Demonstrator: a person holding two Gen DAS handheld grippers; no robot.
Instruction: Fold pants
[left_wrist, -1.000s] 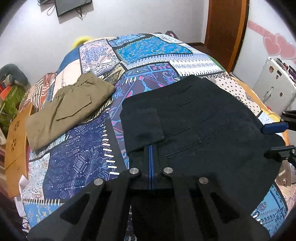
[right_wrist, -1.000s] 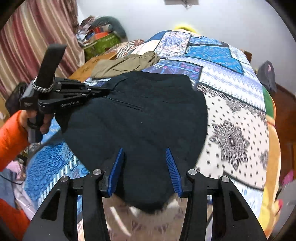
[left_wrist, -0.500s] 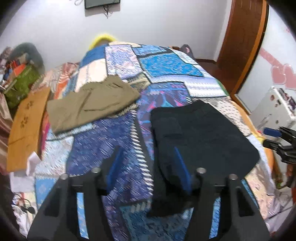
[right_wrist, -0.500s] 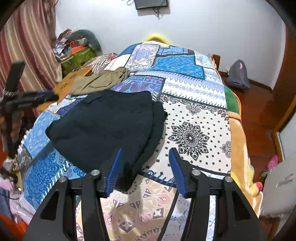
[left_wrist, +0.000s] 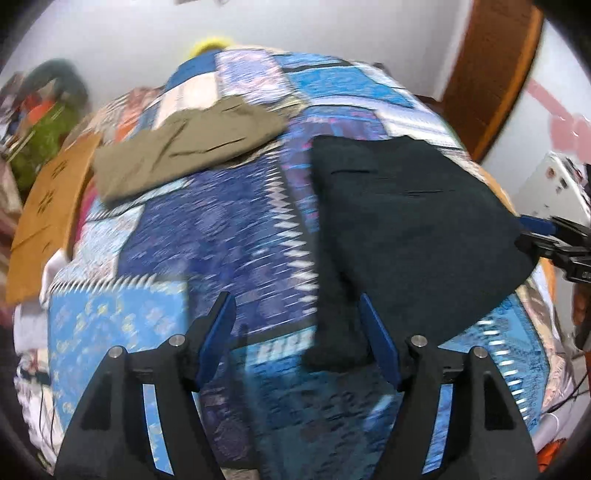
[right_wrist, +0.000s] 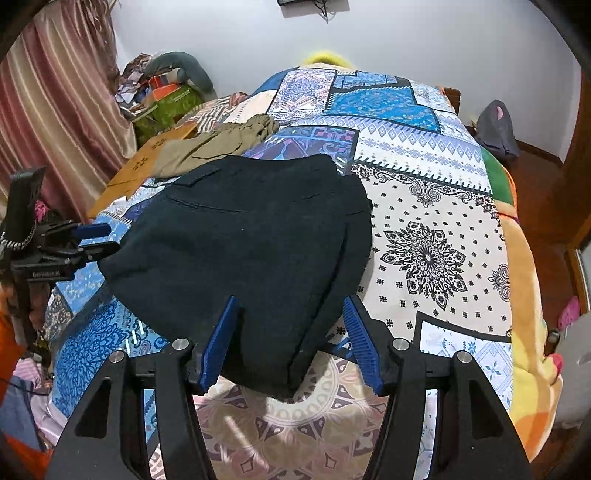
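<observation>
L gripper (left_wrist: 297, 326): jaws spread wide, released, gripping nothing; blue ribbed pads hang above the bed (left_wrist: 207, 236), w/ the near corner of the black pants (left_wrist: 402, 221) just inside its right pad, contact can't be told. View is motion-blurred. Ahead-left of the jaws: olive pants (left_wrist: 184, 147), folded flat, soft matte cloth, lying beside a tan cardboard sheet (left_wrist: 44, 206) at the bed's edge. Bed cover is patchwork, blue/white geometric prints.

R gripper (right_wrist: 291, 341): jaws also wide apart, released, holding nothing; the black pants' (right_wrist: 240, 251) rounded near hem lies between the pads, below them. Pants are folded into a thick dark slab, fuzzy weave, pocket slits showing, a second layer peeking out along the right edge. Right of the jaws: white mandala-print patch, then orange blanket (right_wrist: 524, 295).
</observation>
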